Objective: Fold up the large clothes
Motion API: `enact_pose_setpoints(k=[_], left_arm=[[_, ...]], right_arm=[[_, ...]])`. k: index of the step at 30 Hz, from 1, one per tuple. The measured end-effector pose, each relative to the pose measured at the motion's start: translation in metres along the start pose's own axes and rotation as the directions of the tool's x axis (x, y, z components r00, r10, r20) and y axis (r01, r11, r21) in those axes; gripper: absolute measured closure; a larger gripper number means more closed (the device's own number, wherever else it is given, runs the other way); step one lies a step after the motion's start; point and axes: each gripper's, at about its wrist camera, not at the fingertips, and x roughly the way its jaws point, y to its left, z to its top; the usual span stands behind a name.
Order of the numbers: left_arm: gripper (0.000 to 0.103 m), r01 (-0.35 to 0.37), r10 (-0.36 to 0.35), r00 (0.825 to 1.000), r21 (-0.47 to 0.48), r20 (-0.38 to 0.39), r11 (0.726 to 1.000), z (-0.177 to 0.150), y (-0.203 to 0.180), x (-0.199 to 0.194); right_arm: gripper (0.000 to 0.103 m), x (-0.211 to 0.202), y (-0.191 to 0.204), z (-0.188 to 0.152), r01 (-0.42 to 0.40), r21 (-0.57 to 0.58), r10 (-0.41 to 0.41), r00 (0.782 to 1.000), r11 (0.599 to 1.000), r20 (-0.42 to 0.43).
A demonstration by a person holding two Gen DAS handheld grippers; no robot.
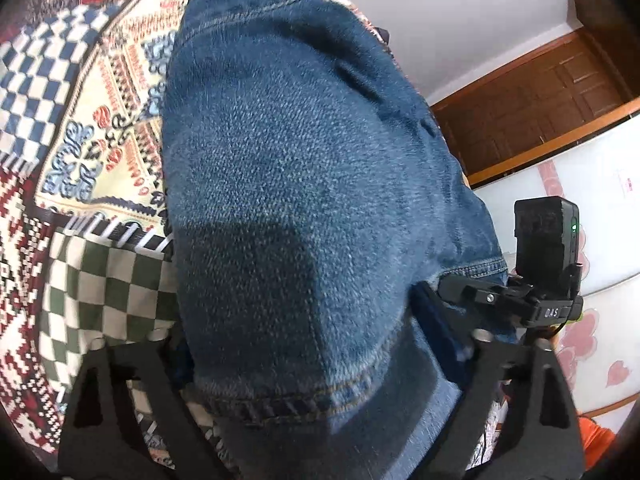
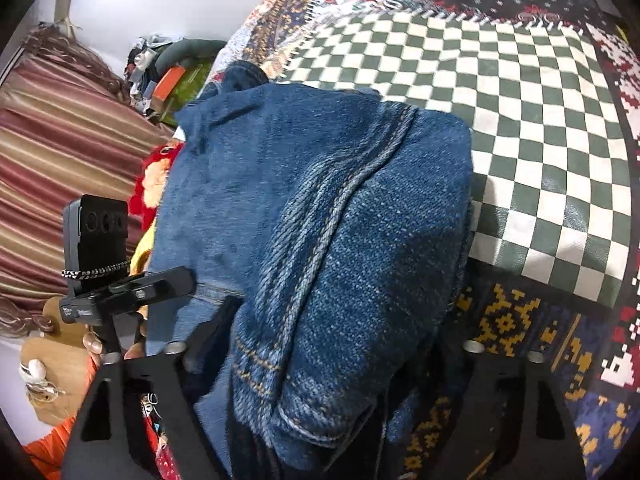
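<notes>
The patchwork quilt (image 2: pixel 540 152) is filling the upper right of the right view, and the jeans (image 1: pixel 304 184) are draping over it, hogging both frames. Thick, heavy denim, so grabbing hems and seams works best. Both grippers' jaws are clamping on folded hems at bottom center.

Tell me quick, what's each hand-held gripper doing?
Left hand-held gripper: shut on the jeans.
Right hand-held gripper: shut on the jeans too.
</notes>
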Motion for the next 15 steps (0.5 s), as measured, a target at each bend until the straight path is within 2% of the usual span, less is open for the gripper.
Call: enact_pose_setpoints(k=[3, 6, 9, 15], left_arm=[[0.033, -0.011, 0.01, 1.0, 0.036, 0.022, 0.999, -0.001, -0.016, -0.01], [0.042, -0.033, 0.029, 0.998, 0.066, 0.058, 0.997, -0.002, -0.03, -0.029], [0.045, -0.052, 0.038, 0.991, 0.107, 0.127, 0.993, -0.004, -0.048, -0.062], [0.045, -0.089, 0.047, 0.968, 0.162, 0.245, 0.983, -0.008, -0.07, -0.13]], right_arm=[[0.048, -0.011, 0.016, 0.0, 0.003, -0.021, -0.002, 1.0, 1.0, 0.017], [0.057, -0.026, 0.033, -0.001, -0.002, -0.031, 0.003, 0.999, 1.0, 0.039], [0.06, -0.04, 0.055, 0.001, -0.006, -0.049, 0.009, 0.998, 0.999, 0.066], [0.061, -0.075, 0.115, 0.009, -0.025, -0.116, 0.042, 0.989, 0.993, 0.145]])
